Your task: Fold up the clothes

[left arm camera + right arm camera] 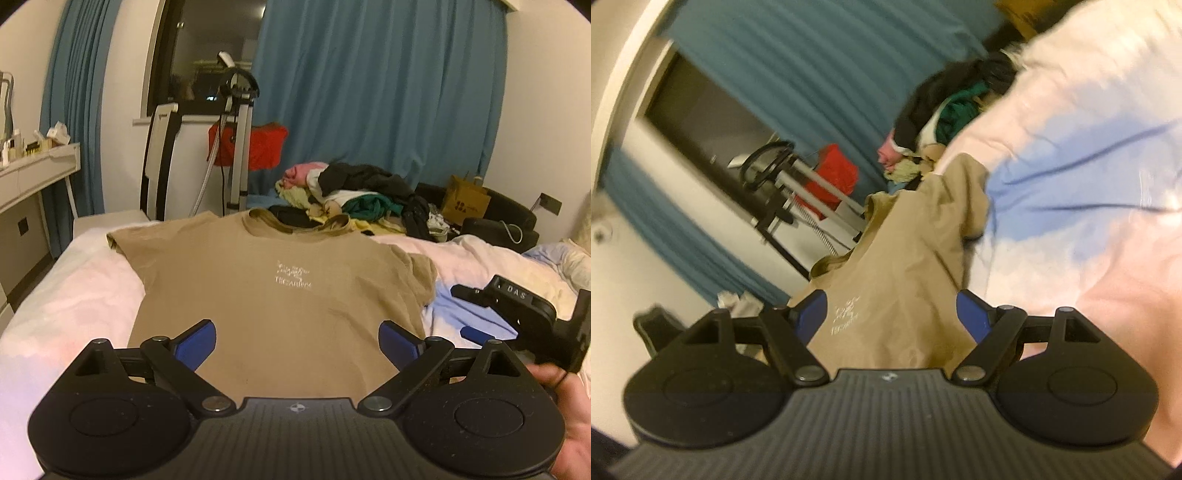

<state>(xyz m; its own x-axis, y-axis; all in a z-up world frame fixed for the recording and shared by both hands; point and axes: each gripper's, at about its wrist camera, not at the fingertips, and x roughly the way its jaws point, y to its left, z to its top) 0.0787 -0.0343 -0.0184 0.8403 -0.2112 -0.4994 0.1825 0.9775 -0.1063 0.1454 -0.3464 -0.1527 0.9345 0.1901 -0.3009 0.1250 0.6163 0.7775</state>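
Observation:
A tan T-shirt (273, 295) with small white lettering lies spread flat, front up, on the pale bed (74, 302), collar at the far end. My left gripper (297, 339) is open and empty, over the shirt's near hem. The right gripper shows in the left wrist view (517, 314), held by a hand beside the shirt's right edge. In the right wrist view, rolled sideways and blurred, my right gripper (890, 314) is open and empty just above the shirt (905, 266) near its lettering.
A pile of unfolded clothes (354, 195) sits on the bed beyond the collar. A red bag (258, 144), a garment steamer stand (236, 129) and blue curtains (369, 92) stand behind. A white desk (37, 170) is at left, a paper bag (463, 201) at right.

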